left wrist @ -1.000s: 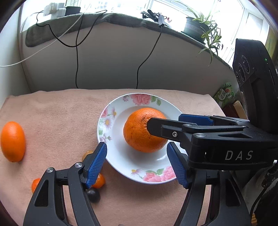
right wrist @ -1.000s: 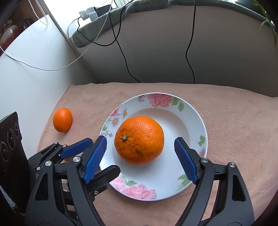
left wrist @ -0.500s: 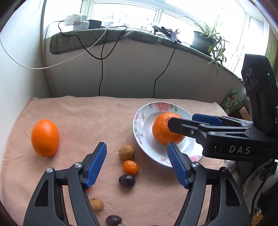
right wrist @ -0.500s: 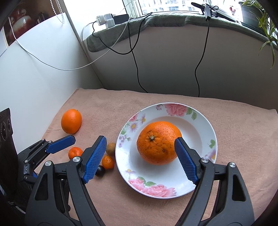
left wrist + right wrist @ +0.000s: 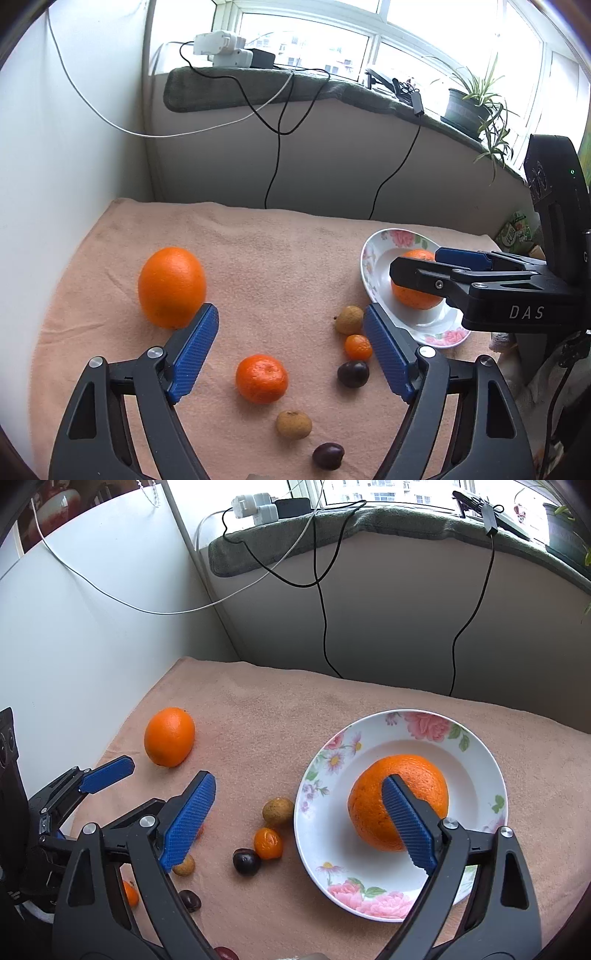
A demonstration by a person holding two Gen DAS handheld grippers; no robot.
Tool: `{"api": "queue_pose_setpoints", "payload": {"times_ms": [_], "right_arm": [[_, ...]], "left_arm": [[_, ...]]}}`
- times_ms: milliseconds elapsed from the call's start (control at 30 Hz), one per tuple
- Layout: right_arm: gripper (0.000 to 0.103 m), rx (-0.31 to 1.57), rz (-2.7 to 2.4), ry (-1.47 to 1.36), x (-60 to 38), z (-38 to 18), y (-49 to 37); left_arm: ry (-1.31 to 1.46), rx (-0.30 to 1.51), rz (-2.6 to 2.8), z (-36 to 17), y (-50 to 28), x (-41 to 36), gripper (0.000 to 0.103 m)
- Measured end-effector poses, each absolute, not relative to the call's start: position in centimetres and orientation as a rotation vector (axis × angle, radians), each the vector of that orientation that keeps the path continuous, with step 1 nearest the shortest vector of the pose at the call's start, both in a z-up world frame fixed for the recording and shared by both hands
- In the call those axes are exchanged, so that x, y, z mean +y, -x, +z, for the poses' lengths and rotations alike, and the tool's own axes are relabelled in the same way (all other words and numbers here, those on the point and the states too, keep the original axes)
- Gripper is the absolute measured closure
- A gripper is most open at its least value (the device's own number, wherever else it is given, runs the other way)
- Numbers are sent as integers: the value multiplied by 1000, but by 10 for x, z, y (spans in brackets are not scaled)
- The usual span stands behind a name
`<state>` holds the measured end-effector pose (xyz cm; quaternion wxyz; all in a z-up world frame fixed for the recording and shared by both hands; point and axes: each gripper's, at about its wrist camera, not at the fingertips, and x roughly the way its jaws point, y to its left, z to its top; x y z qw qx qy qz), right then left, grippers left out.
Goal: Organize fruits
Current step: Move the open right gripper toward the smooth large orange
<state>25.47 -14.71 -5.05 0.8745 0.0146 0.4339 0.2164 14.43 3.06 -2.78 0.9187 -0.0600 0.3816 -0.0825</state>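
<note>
Both hand-held grippers, left (image 5: pixel 291 347) and right (image 5: pixel 299 819), have pulled back from the plate (image 5: pixel 480 753), jaws apart.

– How are your grippers set?

– Your left gripper (image 5: pixel 290 350) has its jaws spread wide, nothing between the blue pads (image 5: pixel 192 354), fingers pointing forward and down.

– And your right?

– Your right gripper (image 5: pixel 299 821) is equally wide, nothing clamped. Its fingers reach in from the right of your left jaws, just beside the right finger.
</note>
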Motion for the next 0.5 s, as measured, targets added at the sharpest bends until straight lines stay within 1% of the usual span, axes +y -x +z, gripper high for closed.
{"api": "queue_pose_setpoints", "payload": {"times_ms": [500], "right_arm": [[9, 978, 534, 4, -79, -66, -273]], "left_arm": [[132, 812, -41, -46, -152, 101, 20]]}}
